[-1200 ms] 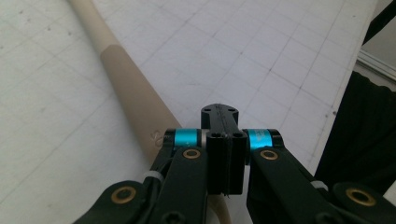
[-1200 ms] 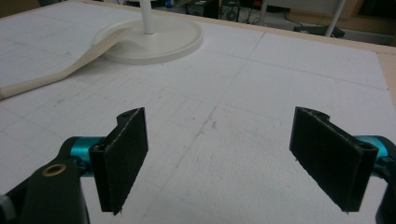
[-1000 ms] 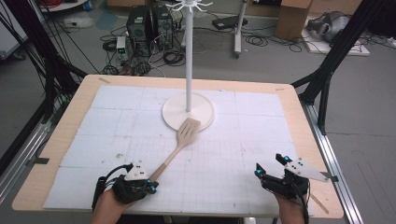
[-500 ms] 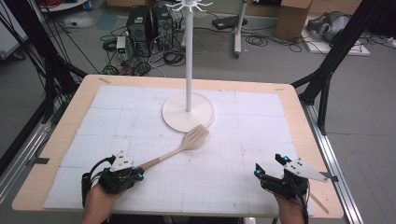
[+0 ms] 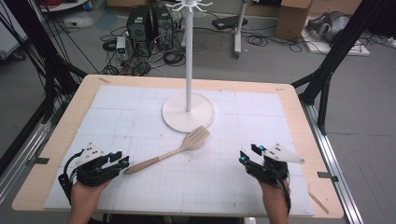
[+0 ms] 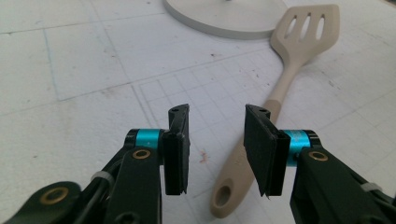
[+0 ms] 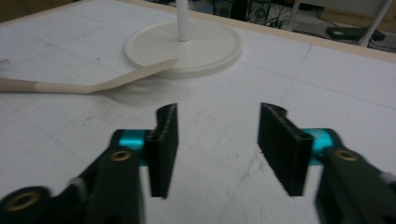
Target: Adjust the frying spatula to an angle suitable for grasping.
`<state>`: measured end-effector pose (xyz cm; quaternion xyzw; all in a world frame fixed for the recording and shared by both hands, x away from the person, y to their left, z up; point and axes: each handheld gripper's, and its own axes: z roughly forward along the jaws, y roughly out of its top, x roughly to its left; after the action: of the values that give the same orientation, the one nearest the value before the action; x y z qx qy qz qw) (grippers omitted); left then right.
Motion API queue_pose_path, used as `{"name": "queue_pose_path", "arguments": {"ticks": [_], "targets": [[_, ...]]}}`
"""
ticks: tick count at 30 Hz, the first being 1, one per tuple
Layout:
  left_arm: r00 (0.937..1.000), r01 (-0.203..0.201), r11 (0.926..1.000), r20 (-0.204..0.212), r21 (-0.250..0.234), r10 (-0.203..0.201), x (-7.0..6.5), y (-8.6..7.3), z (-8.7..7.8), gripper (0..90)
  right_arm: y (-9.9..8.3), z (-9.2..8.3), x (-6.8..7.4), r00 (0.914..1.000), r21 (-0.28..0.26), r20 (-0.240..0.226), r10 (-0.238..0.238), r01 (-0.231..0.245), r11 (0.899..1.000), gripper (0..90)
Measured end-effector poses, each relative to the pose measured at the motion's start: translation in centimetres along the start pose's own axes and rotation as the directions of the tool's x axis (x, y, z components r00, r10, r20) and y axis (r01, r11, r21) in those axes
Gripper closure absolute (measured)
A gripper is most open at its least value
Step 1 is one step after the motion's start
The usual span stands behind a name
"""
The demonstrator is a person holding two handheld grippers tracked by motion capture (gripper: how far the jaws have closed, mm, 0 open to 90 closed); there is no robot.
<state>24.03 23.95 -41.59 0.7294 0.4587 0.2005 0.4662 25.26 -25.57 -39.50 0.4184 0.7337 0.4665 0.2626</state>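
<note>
A beige slotted spatula [image 5: 173, 151] lies flat on the white gridded mat, its head just in front of the round base [image 5: 175, 116] of a white pole stand. My left gripper [image 5: 125, 164] sits at the handle's end, open. Its jaws have just been opening. In the left gripper view the spatula [image 6: 285, 79] rests on the mat, its handle end under the right-hand jaw of the left gripper [image 6: 218, 112], free of the pads. My right gripper [image 5: 247, 153] hovers at the front right with its jaws apart. They have just been closing with nothing between them.
The stand's pole [image 5: 188, 56] rises from the base [image 7: 187, 46] to a ring of hooks at the top. The mat covers a wooden table [image 5: 299, 112]. In the right gripper view the spatula [image 7: 93, 86] lies left of the stand, beyond the right gripper [image 7: 217, 109].
The left gripper held the spatula's handle, swung it leftward, then let go; the spatula's head came off the base onto the mat. The right gripper shifted slightly left and its jaws narrowed.
</note>
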Motion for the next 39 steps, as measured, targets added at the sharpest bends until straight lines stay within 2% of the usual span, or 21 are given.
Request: {"name": "queue_pose_path", "arguments": {"ticks": [1, 2, 3, 4, 8, 9, 11, 13, 14, 15, 16, 19, 23, 26, 27, 30, 31, 33, 37, 38, 39], "targets": [[1.0000, 0.000, 1.0000, 0.000, 0.000, 0.000, 0.0, 0.0, 0.0, 63.4, 0.0, 0.0, 0.0, 1.0000, 0.000, 0.000, 0.000, 0.000, 1.000, 55.9], [1.0000, 0.005, 1.0000, 0.005, -0.004, -0.005, 0.1, 0.0, 0.0, 63.9, 1.1, 1.9, 0.5, 0.9993, -0.007, -0.036, -0.010, 0.009, 1.000, 67.7], [1.0000, 0.000, 1.0000, 0.008, 0.000, 0.000, 0.1, -0.1, 0.0, 64.4, 1.8, 3.0, 0.9, 0.9989, -0.006, -0.043, -0.021, 0.021, 1.000, 70.8], [1.0000, -0.001, 1.0000, 0.009, 0.000, 0.001, 0.0, -0.1, 0.1, 64.4, 1.8, 3.0, 0.9, 0.9989, -0.006, -0.043, -0.021, 0.021, 1.000, 70.8], [0.9994, -0.026, 0.9996, 0.023, 0.007, 0.026, -0.1, -0.2, 0.3, 69.3, 4.0, 6.7, 2.4, 0.9931, -0.002, -0.080, -0.086, 0.086, 0.996, 83.8], [0.9993, -0.028, 0.9996, 0.026, 0.010, 0.028, -0.2, -0.2, 0.4, 71.3, 4.9, 8.4, 3.1, 0.9889, 0.010, -0.111, -0.098, 0.100, 0.995, 85.7], [0.9991, -0.035, 0.9993, 0.023, 0.014, 0.035, -0.2, -0.2, 0.4, 71.8, 5.3, 10.1, 3.6, 0.9847, 0.037, -0.136, -0.109, 0.115, 0.993, 86.0], [0.9991, -0.036, 0.9992, 0.023, 0.019, 0.036, -0.2, -0.3, 0.4, 71.9, 5.4, 10.9, 3.8, 0.9830, 0.054, -0.146, -0.111, 0.120, 0.991, 86.0], [0.9991, -0.036, 0.9992, 0.023, 0.019, 0.035, -0.2, -0.3, 0.4, 71.8, 5.4, 11.6, 4.0, 0.9814, 0.072, -0.154, -0.115, 0.127, 0.989, 86.0], [0.9992, -0.034, 0.9992, 0.023, 0.021, 0.034, -0.2, -0.3, 0.4, 71.1, 5.2, 12.7, 4.3, 0.9788, 0.115, -0.163, -0.124, 0.143, 0.983, 86.0], [0.9992, -0.034, 0.9992, 0.023, 0.021, 0.034, -0.2, -0.3, 0.4, 70.7, 5.2, 12.7, 4.3, 0.9788, 0.115, -0.163, -0.124, 0.143, 0.983, 86.0], [0.9995, -0.028, 0.9992, 0.017, 0.027, 0.027, -0.2, -0.4, 0.6, 68.5, 4.5, 13.4, 4.4, 0.9750, 0.192, -0.165, -0.149, 0.180, 0.965, 85.6], [0.9994, -0.031, 0.9989, 0.018, 0.035, 0.031, -0.3, -0.4, 0.6, 68.6, 4.6, 13.2, 4.6, 0.9727, 0.198, -0.162, -0.166, 0.197, 0.960, 85.2], [0.9990, -0.018, 0.9992, 0.042, 0.035, 0.017, -0.6, -0.2, 0.3, 71.8, 4.5, 13.3, 4.7, 0.9711, 0.220, -0.163, -0.174, 0.208, 0.953, 85.1], [0.9984, -0.024, 0.9990, 0.052, 0.037, 0.022, -0.8, -0.1, 0.2, 74.3, 4.3, 13.5, 4.8, 0.9691, 0.233, -0.165, -0.184, 0.219, 0.948, 84.7], [0.9957, -0.055, 0.9965, 0.078, 0.063, 0.050, -1.4, -0.1, 0.2, 79.8, 4.3, 13.6, 4.9, 0.9675, 0.243, -0.163, -0.194, 0.230, 0.942, 84.6], [0.9930, -0.072, 0.9940, 0.099, 0.083, 0.063, -1.9, -0.2, 0.3, 83.8, 4.2, 13.7, 4.9, 0.9686, 0.255, -0.160, -0.190, 0.227, 0.940, 84.6], [0.9916, -0.069, 0.9940, 0.115, 0.085, 0.059, -2.2, -0.2, 0.3, 84.1, 4.1, 13.7, 4.8, 0.9690, 0.262, -0.160, -0.188, 0.225, 0.939, 84.6], [0.9788, -0.112, 0.9906, 0.181, 0.079, 0.096, -4.0, 0.1, 0.5, 84.3, 4.1, 13.8, 4.9, 0.9702, 0.260, -0.155, -0.187, 0.222, 0.940, 84.1], [0.9753, -0.126, 0.9880, 0.193, 0.089, 0.107, -4.3, 0.1, 0.6, 84.3, 4.1, 13.8, 4.9, 0.9694, 0.257, -0.155, -0.190, 0.226, 0.940, 84.1], [0.9702, -0.156, 0.9819, 0.203, 0.108, 0.132, -4.9, -0.1, 1.0, 84.4, 4.1, 13.9, 4.9, 0.9696, 0.257, -0.153, -0.191, 0.225, 0.940, 84.1]]}}
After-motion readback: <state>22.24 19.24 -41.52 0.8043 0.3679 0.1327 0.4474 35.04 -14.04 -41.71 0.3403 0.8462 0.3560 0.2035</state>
